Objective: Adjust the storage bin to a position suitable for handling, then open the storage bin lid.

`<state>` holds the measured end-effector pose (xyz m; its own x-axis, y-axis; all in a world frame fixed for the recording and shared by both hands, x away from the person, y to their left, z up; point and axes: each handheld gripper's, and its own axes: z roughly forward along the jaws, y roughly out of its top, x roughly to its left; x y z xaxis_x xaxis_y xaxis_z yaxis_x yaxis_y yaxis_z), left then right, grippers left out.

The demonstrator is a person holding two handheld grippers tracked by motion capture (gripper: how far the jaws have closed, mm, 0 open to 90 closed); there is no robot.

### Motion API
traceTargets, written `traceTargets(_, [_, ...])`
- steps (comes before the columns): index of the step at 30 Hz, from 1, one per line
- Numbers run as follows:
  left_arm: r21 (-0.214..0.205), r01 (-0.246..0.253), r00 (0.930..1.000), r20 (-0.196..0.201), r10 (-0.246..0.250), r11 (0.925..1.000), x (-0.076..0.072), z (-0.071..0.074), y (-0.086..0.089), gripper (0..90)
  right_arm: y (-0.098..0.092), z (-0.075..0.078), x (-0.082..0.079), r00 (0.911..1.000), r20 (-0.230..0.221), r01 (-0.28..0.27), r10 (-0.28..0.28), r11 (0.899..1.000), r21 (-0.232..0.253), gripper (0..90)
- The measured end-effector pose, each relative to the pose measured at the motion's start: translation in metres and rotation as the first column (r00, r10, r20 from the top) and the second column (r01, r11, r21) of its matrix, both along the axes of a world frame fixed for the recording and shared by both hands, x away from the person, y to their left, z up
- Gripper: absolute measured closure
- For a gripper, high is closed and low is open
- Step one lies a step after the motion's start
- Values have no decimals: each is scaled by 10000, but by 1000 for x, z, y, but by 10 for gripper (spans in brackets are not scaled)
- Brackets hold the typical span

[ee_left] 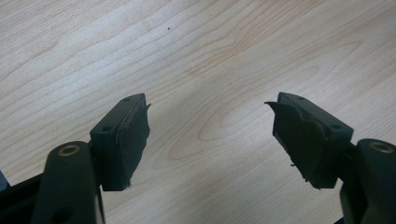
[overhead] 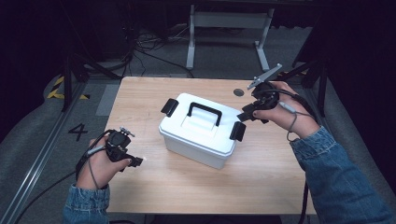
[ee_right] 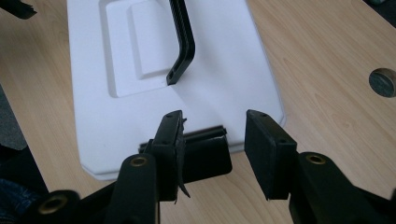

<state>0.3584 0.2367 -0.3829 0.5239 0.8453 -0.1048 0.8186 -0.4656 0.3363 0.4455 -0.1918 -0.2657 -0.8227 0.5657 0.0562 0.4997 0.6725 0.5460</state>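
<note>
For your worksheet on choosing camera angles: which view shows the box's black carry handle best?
The high view: the handle stands whole, upright on the white box. The right gripper view cuts it off at the top; the left gripper view looks at bare table.

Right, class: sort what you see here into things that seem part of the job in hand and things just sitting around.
Likely part of the job:
- white box with black handle
- near latch, at the open right gripper
- far latch
- left gripper, open over bare table

Just around:
- round grey cap in the tabletop
- white frame on the floor
- floor cables
</note>
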Motion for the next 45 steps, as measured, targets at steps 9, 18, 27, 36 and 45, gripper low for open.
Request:
traceTargets(9, [83, 11, 10000, -53, -11, 10000, 1, -2, 0, 277, 18, 0, 8, 9995, 83, -289, 289, 9996, -11, 559])
traceTargets(18, [80, 48, 10000, -63, -48, 10000, -1, -3, 1, 277, 40, -5, 18, 9983, -37, -578, 578, 9983, 99, 548])
traceTargets(27, [169, 148, 9999, -1, -148, 9997, -1, -1, 2, 275, 58, -11, 27, 9968, -112, -794, 793, 9968, -33, 550])
traceTargets(36, [87, 148, 9999, -58, -147, 9999, 0, -3, 1, 273, 73, -25, 37, 9946, -500, -923, 911, 9955, -216, 581])
traceTargets(45, [48, 201, 9997, -105, -201, 9998, 1, -4, 0, 272, 89, -33, 41, 9896, -732, -1288, 1240, 9896, -645, 686])
